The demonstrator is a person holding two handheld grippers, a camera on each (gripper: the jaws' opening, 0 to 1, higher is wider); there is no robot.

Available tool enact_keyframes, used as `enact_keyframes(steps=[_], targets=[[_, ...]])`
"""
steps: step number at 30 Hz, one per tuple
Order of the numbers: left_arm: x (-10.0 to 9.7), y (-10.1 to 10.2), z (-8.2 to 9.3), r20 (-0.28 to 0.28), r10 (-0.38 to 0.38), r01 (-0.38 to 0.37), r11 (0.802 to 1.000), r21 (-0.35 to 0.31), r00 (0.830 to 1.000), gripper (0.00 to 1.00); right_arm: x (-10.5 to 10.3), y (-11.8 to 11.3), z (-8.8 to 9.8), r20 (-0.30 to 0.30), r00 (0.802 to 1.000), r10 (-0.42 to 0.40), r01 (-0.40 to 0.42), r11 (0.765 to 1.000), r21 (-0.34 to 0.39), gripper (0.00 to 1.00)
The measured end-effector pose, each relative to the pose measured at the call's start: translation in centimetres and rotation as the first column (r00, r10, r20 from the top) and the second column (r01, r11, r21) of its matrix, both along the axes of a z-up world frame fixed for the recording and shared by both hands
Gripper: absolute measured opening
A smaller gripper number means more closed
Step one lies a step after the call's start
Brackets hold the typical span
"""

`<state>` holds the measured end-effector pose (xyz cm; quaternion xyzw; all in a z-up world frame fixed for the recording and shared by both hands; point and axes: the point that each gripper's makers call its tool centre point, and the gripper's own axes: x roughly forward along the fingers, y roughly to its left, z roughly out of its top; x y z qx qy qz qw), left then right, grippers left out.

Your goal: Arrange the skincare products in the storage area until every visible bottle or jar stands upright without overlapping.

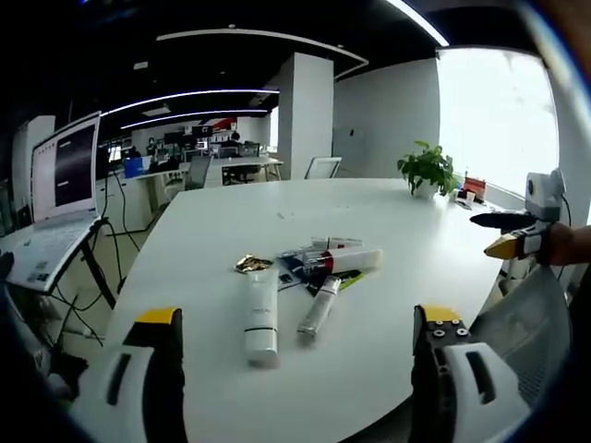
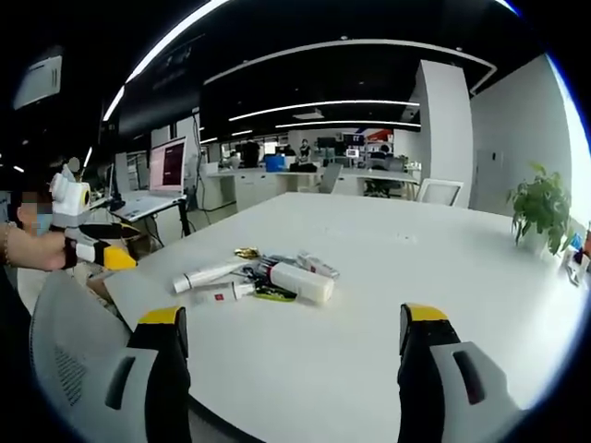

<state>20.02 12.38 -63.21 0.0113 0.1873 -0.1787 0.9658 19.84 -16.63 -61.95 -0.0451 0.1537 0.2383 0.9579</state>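
In the left gripper view, the left gripper has its jaws spread wide apart with nothing between them, held low over the near edge of a large white desk. On the desk ahead lies a small heap of skincare products, all lying flat. Nearest is a long white tube, pointing toward the camera. Just to its right lies a slim silver tube, angled. Behind these is a white tube with a red cap, lying crosswise, touching or overlapping a few smaller items and packets that are too small to sort out. A crumpled gold wrapper sits just beside the far end of the long white tube. A potted plant stands at the far right of the desk, and a laptop sits on a stand off to the left. The right gripper enters at the right edge, apart from the heap; whether its jaws are parted is hard to say from here.

In the right gripper view, the right gripper shows open, empty jaws above the desk edge. The same heap lies mid-desk, with the long white tube at its left. A mesh chair back stands at lower left.
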Motion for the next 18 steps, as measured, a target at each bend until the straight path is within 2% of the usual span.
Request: enact_keyframes(steps=[18], targets=[[-0.19,-0.34,-0.31,-0.015,-0.014,0.014,1.000,0.012,1.000,0.95,-0.01,0.27,-0.47,-0.020,1.000,0.014,-0.014,1.000,-0.013,0.94]])
